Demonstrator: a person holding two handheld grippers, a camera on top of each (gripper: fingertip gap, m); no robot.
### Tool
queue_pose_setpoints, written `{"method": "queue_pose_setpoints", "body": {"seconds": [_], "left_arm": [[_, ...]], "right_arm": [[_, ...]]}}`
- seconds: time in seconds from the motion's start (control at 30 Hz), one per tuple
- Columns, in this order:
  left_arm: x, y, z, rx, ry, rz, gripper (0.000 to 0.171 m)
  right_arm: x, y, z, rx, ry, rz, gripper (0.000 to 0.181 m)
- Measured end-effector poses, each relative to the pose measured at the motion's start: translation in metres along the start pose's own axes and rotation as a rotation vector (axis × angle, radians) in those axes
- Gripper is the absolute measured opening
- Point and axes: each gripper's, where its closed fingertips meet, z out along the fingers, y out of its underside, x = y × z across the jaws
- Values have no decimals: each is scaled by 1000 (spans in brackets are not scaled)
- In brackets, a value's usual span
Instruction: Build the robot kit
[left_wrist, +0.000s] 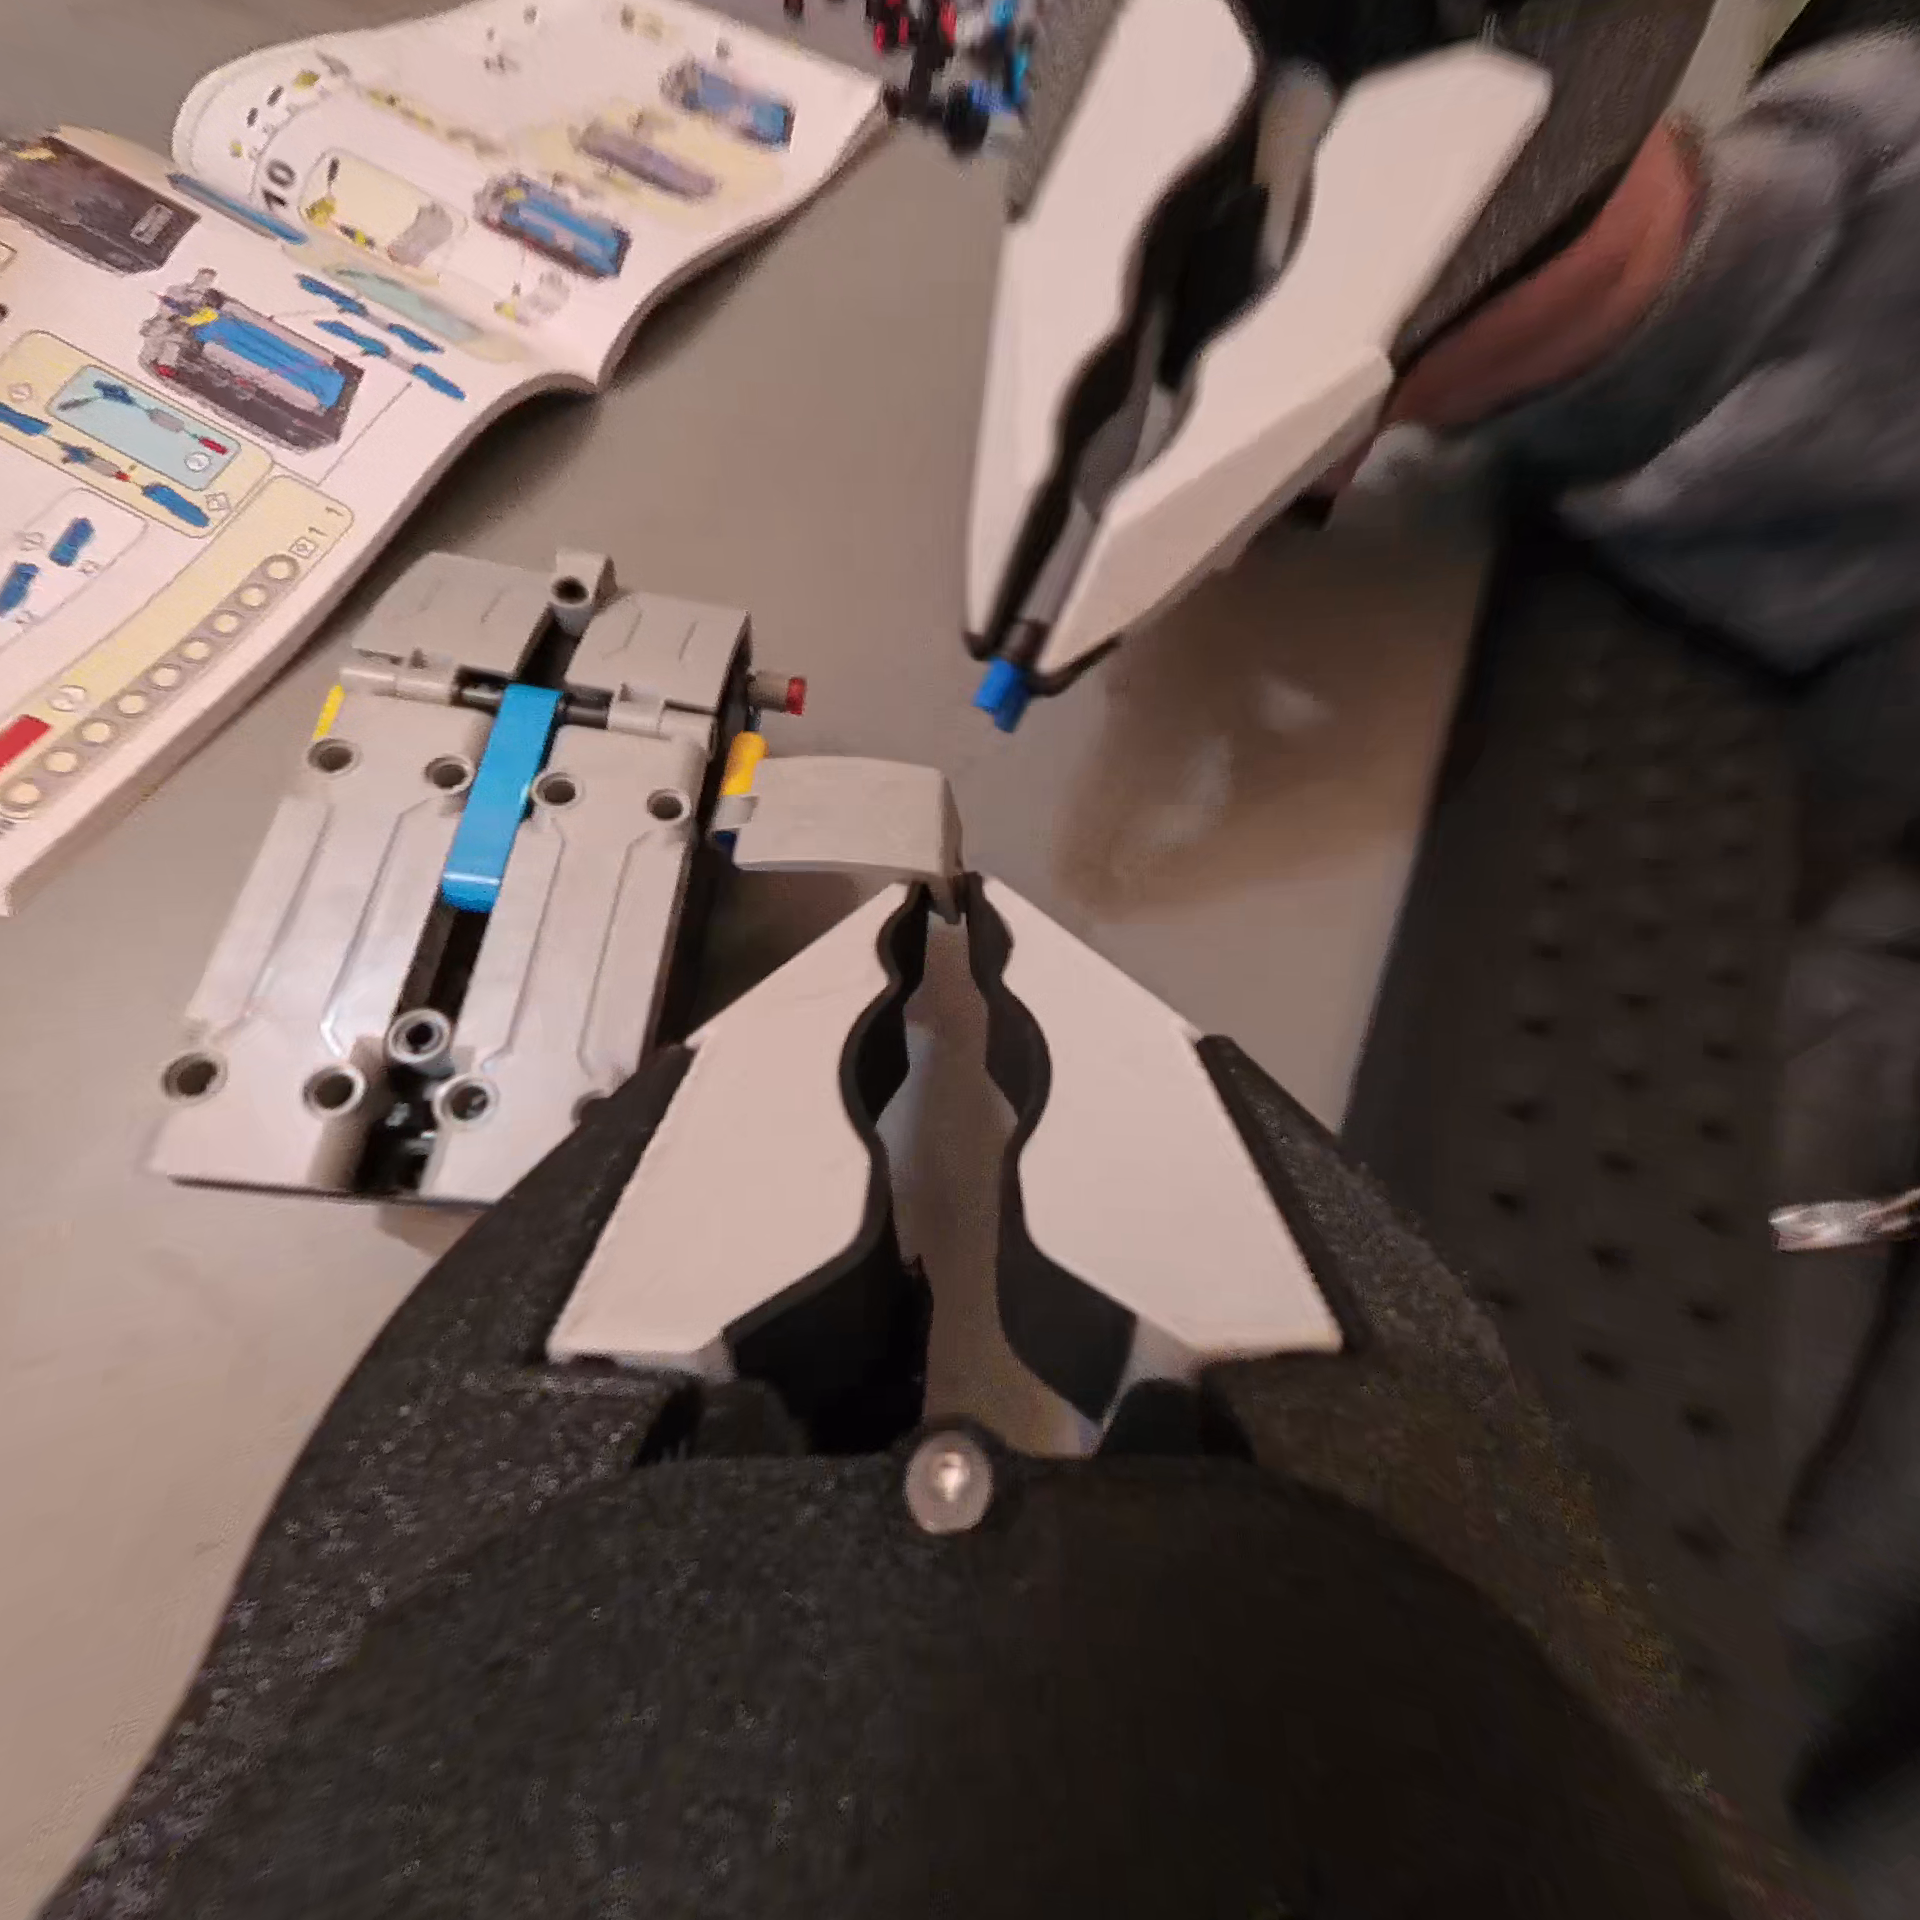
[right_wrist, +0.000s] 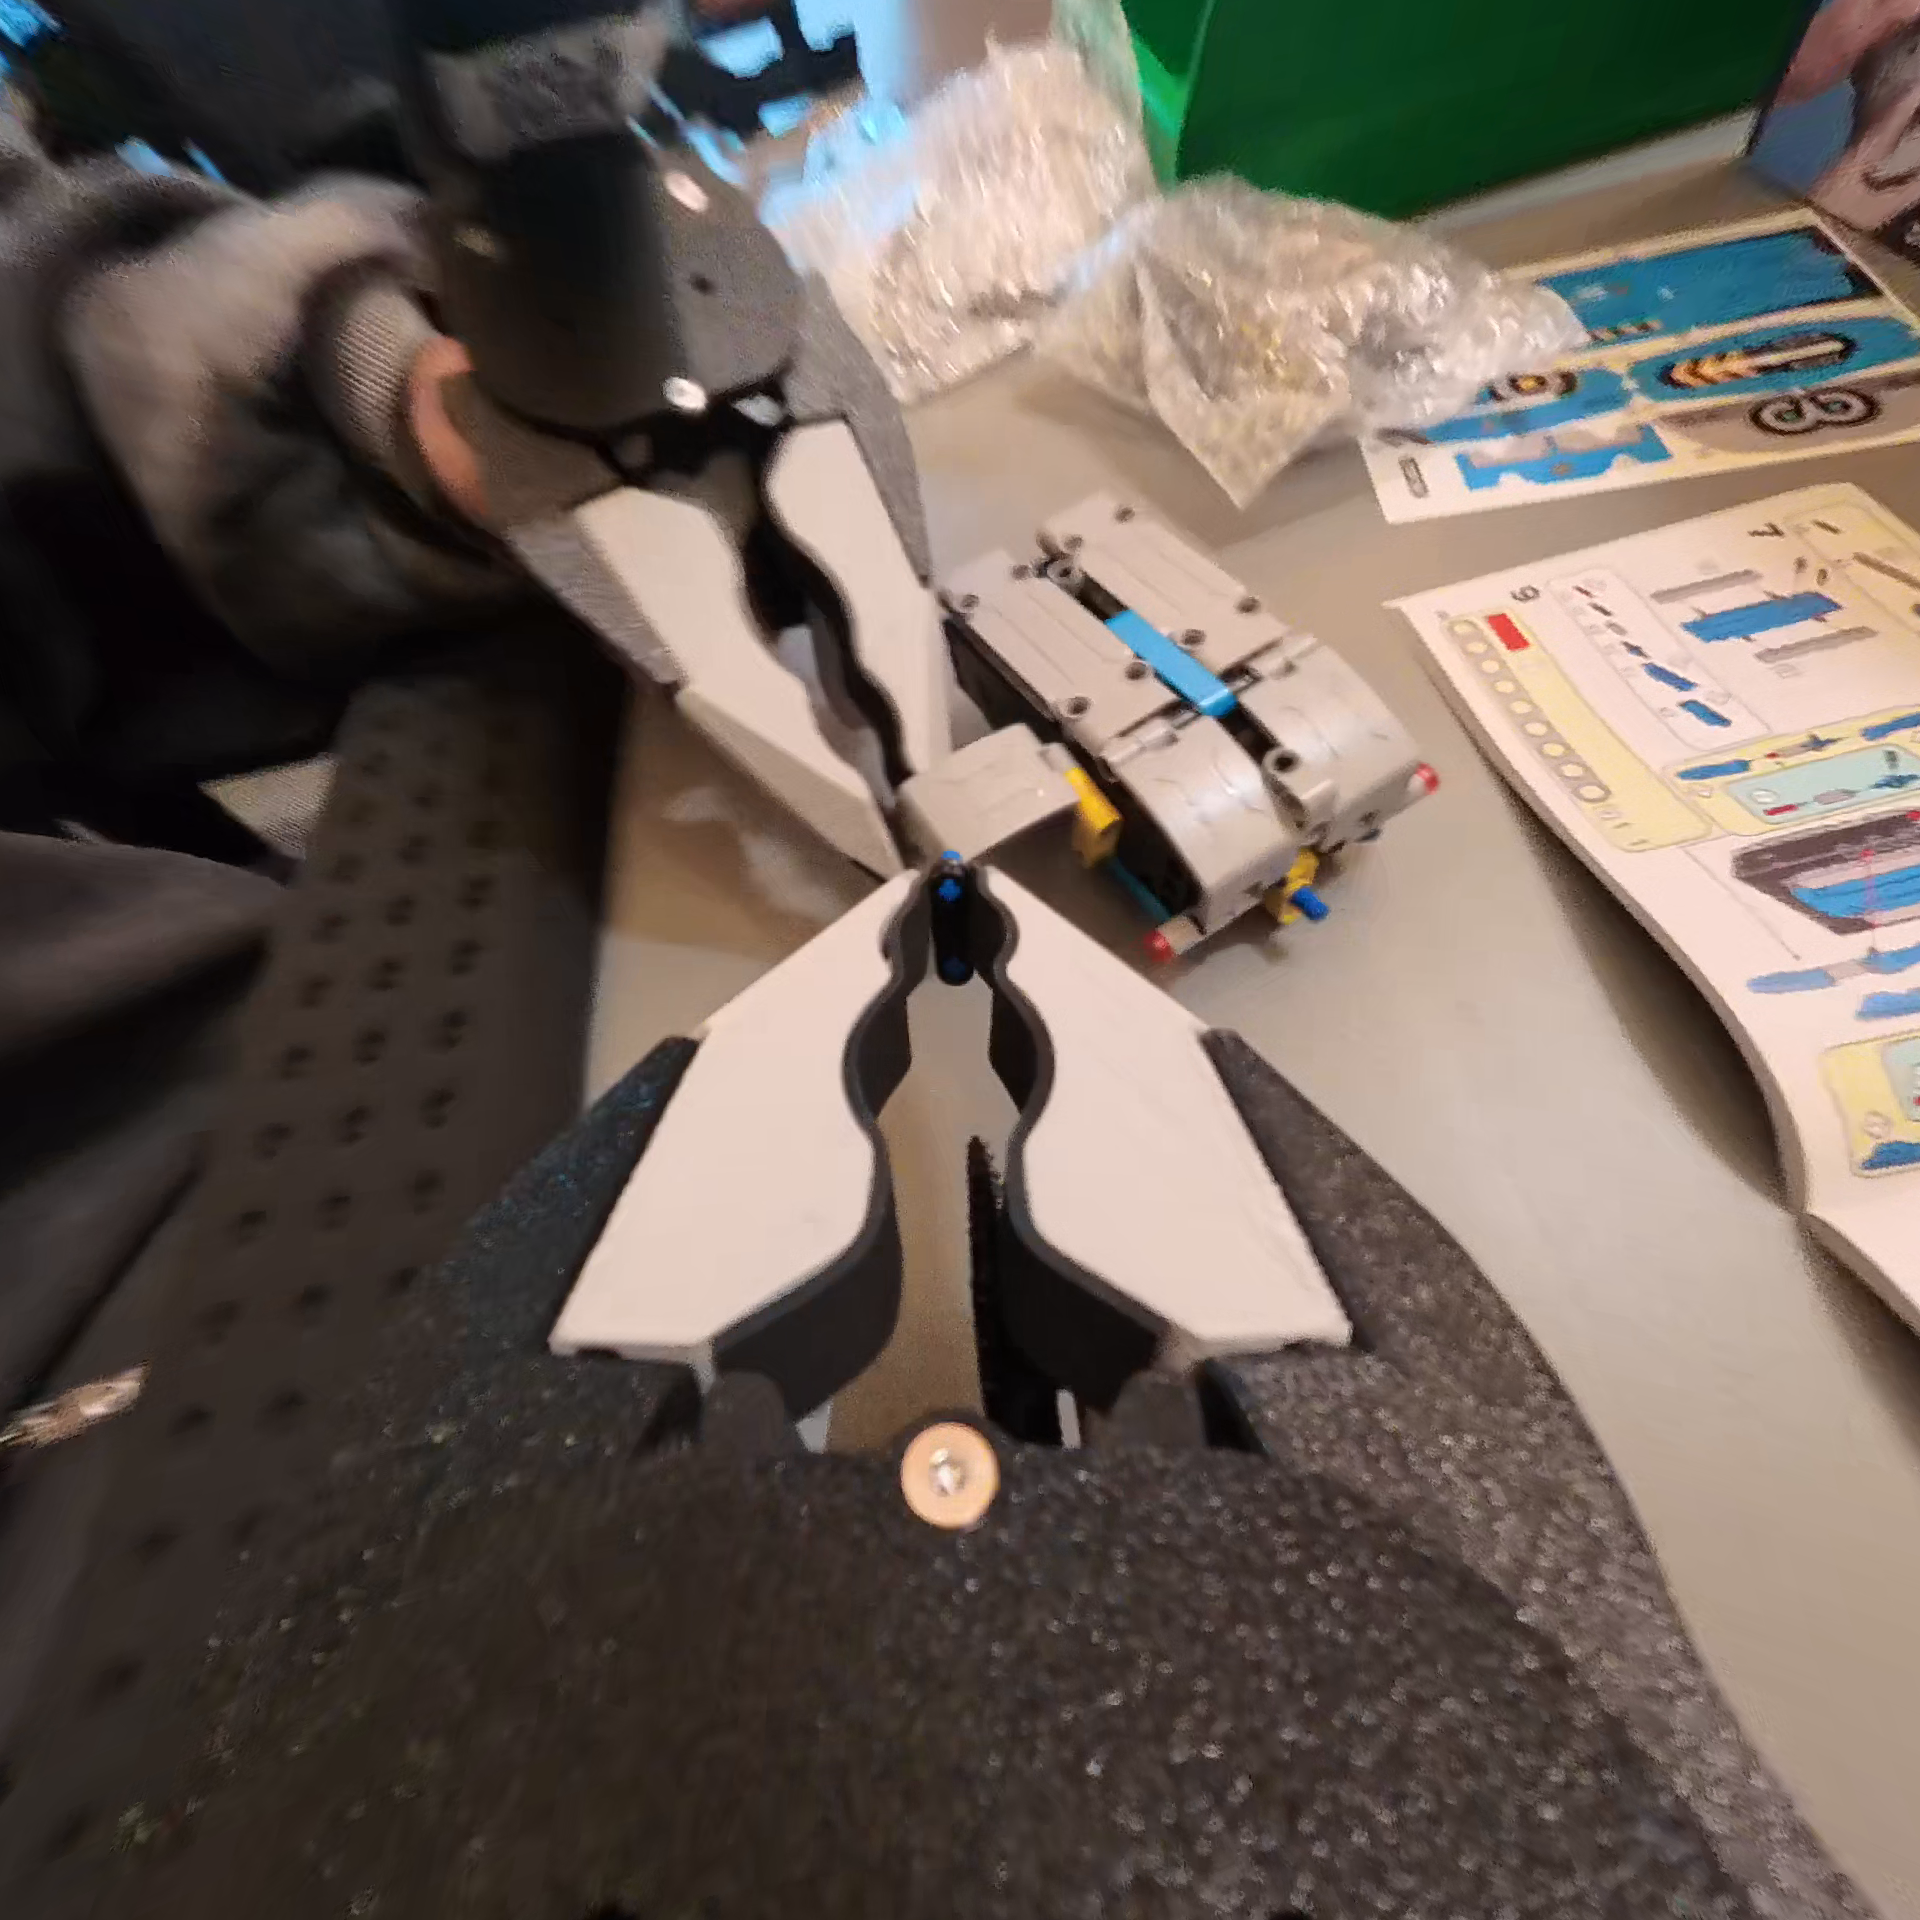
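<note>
A grey brick-built assembly (left_wrist: 457, 894) with a blue beam (left_wrist: 497, 795) on top lies on the table; it also shows in the right wrist view (right_wrist: 1195, 717). My left gripper (left_wrist: 943, 902) is shut on a curved grey panel piece (left_wrist: 847, 816) held beside the assembly's right side, next to a yellow connector (left_wrist: 744, 758). My right gripper (right_wrist: 948, 902) is shut on a black axle pin with a blue end (right_wrist: 950, 920). In the left wrist view the right gripper (left_wrist: 1023, 665) hovers above the table, right of the assembly, the blue pin end (left_wrist: 1000, 698) pointing down.
An open instruction booklet (left_wrist: 312, 343) lies left of the assembly, also in the right wrist view (right_wrist: 1704, 790). Clear bags of parts (right_wrist: 1174, 291), a sticker sheet (right_wrist: 1662, 384) and a green box (right_wrist: 1455, 94) sit at the back. A black perforated mat (left_wrist: 1621, 987) borders the table. The tips of both grippers are at nearly the same place.
</note>
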Motion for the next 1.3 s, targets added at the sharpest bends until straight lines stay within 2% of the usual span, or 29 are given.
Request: {"method": "queue_pose_setpoints", "body": {"seconds": [0.1,0.2,0.33,0.6,0.77,0.93,1.3], "left_arm": [[7,-12,-9,116,106,-91,6],[10,-21,-14,185,177,-162,6],[15,-29,-16,232,275,-234,6],[8,-42,-23,313,348,-300,6],[3,-50,-24,366,344,-346,6],[0,-56,-24,409,345,-376,6],[-2,-62,-23,456,356,-433,6]], "right_arm": [[-16,-1,-6,48,-96,23,7],[-13,3,0,68,-173,122,7],[-15,-5,-1,137,-309,304,7],[-13,-22,-2,240,-426,464,6],[-1,-23,1,260,-359,519,7],[0,-29,-4,310,-419,602,7],[4,-32,-6,350,-431,676,6]]}}
